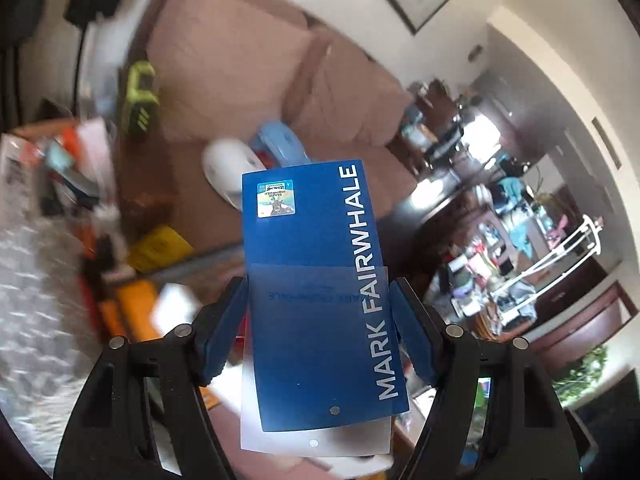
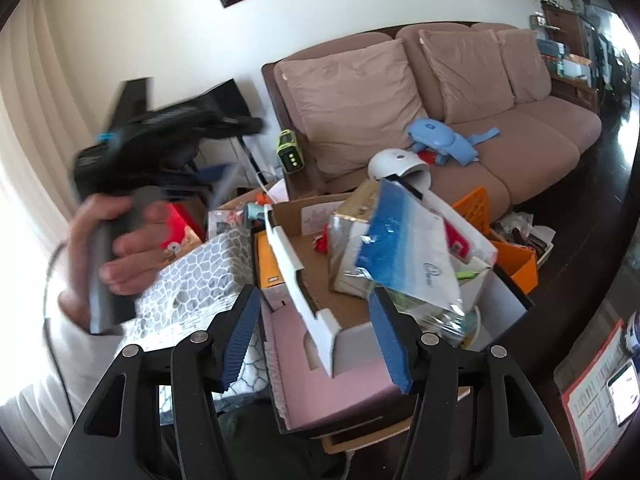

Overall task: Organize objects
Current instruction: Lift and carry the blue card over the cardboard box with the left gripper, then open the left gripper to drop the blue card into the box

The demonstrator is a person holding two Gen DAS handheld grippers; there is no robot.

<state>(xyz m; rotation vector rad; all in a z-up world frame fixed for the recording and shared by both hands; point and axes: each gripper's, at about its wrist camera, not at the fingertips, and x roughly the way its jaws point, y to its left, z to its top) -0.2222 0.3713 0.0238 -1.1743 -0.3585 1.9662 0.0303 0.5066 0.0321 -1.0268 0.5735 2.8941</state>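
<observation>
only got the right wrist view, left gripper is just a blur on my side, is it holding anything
Observer: Yes. In the left wrist view the left gripper has its fingers clamped on the side edges of a blue card.
Operator: any label on it
Observer: White lettering along one long edge reads MARK FAIRWHALE, and a small sticker sits near the far corner.
Operator: bare or wrapped
Observer: Its near half sits inside a clear sleeve.
</observation>
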